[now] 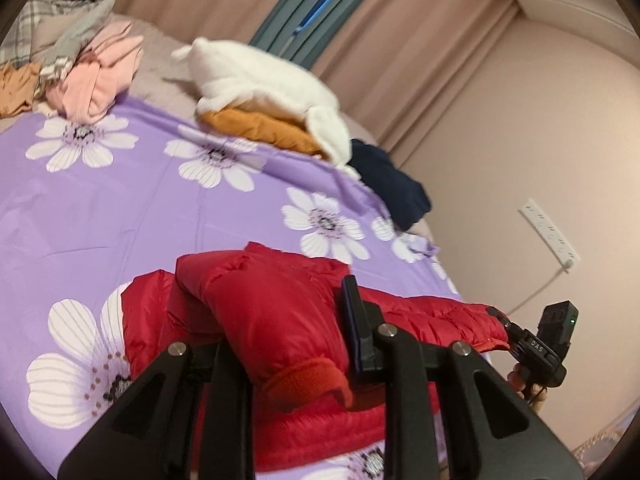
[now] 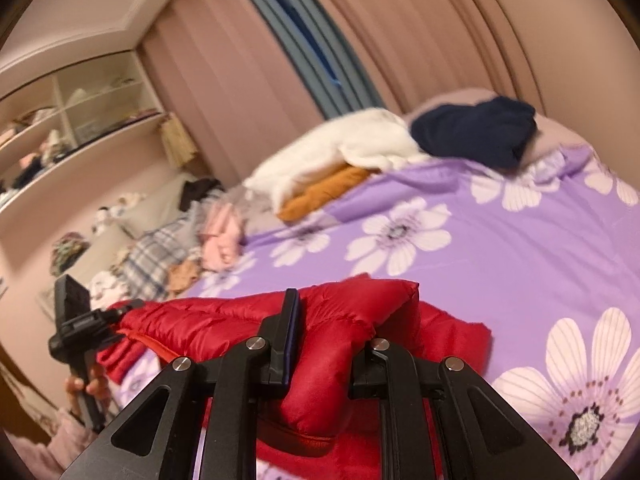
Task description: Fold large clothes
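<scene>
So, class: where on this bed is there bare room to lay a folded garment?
The purple floral sheet is bare between the red puffer jacket and the white fleece. It is crowded at the pink clothes heap and around the navy garment.

Purple floral bedsheet [image 1: 160, 208] covers the bed across the frame's middle. Upper left: mixed pile with a pink garment [image 1: 106, 76] on top. Upper centre: white fleece [image 1: 260, 80] over an orange-brown item [image 1: 260, 128]; navy garment [image 1: 394, 184] just right of it. Pinkish curtains [image 1: 420, 40] behind. Power strip [image 1: 550, 236] on the right wall (cord trailing down). Shelving [image 2: 80, 120] at upper left of the right view.
</scene>
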A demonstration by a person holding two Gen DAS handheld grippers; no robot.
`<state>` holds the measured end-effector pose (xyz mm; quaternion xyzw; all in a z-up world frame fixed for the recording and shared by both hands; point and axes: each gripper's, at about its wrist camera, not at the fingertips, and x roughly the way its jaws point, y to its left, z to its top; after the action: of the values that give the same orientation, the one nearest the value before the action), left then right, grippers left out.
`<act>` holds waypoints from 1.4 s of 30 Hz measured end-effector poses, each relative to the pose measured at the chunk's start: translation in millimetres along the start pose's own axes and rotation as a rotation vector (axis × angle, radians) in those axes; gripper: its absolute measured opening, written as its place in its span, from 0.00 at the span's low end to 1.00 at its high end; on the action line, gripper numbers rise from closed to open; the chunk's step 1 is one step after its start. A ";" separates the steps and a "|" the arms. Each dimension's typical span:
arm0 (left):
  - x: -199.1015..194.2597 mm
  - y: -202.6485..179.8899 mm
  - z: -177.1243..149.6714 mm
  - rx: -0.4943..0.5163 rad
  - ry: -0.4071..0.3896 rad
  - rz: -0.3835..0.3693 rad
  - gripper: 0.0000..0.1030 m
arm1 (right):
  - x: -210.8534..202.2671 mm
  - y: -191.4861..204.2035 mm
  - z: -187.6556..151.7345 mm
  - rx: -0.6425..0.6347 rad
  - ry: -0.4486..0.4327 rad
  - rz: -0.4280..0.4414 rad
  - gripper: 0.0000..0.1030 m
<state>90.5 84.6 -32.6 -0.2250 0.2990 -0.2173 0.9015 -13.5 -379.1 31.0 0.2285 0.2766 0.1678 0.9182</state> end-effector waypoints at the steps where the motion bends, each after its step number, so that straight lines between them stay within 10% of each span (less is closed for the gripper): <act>1: 8.1 3.7 2.3 -0.011 0.011 0.009 0.23 | 6.7 -4.4 0.6 0.011 0.010 -0.007 0.17; 24: 135.6 89.1 10.0 -0.217 0.205 0.202 0.24 | 125.3 -65.3 -2.0 0.143 0.208 -0.188 0.17; 42: 156.9 112.9 14.2 -0.294 0.257 0.161 0.25 | 146.7 -100.9 -10.2 0.317 0.260 -0.127 0.18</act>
<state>242.7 96.7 -152.1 -0.3000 0.4569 -0.1258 0.8279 114.9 -396.7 -91.5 0.3286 0.4296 0.0918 0.8361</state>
